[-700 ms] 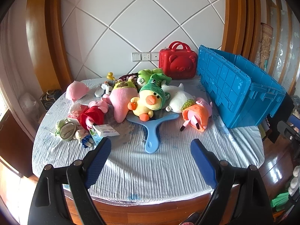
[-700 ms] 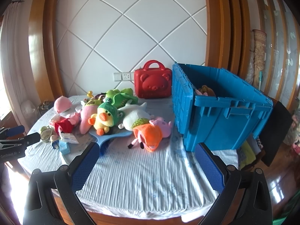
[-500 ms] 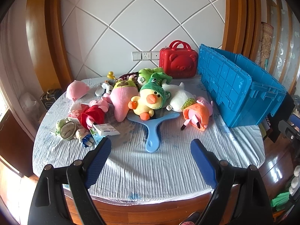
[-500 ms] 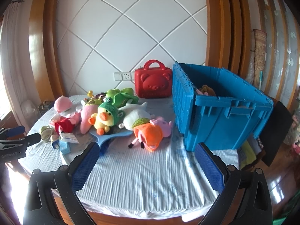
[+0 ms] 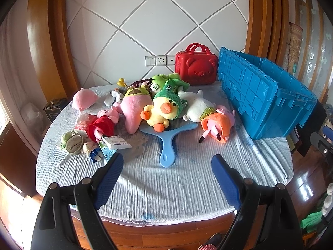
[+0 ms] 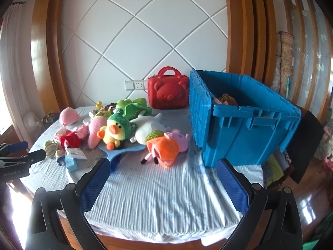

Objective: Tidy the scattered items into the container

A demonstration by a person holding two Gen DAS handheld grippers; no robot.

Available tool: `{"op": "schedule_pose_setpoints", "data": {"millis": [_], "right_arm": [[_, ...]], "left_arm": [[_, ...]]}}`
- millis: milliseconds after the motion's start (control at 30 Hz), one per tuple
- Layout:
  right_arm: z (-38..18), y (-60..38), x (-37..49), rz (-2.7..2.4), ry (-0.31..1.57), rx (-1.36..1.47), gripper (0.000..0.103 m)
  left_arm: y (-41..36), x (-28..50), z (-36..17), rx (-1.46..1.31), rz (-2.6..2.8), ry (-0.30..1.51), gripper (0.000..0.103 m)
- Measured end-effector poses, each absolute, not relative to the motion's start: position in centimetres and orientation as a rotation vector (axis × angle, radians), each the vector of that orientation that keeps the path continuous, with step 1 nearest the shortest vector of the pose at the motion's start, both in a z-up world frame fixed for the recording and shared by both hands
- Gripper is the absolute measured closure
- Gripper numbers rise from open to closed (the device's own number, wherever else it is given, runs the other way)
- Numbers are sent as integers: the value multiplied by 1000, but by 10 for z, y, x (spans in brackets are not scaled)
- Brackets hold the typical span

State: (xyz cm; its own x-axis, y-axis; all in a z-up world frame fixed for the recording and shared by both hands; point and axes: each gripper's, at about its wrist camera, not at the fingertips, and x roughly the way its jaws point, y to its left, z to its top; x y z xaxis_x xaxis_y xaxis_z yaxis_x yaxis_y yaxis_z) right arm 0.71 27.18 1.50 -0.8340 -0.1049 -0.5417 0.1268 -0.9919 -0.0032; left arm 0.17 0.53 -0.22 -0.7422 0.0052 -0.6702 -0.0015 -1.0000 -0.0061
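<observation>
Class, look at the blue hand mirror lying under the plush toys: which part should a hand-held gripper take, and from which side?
Take the blue hand mirror by its handle, coming from the near table edge. The handle sticks out bare toward the cameras, narrow enough for the fingers, while the yellow duck plush sits on the wide head. The left hand-held gripper, open, already faces it.

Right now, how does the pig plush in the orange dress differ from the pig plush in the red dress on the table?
The pig plush in the orange dress lies close to the blue crate; the pig plush in the red dress lies at the far side of the pile, next to the green alarm clock. The orange one lies clear, while a white packet rests against the red one. Both are pink pigs lying down on the table cloth.
</observation>
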Motion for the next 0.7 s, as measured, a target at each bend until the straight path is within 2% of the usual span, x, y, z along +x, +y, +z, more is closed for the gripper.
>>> {"op": "schedule_pose_setpoints", "data": {"millis": [700], "right_arm": [[15,277,15,-2897,72,851,0]], "left_arm": [[2,9,-4,-1132,2932,-17,16]]}}
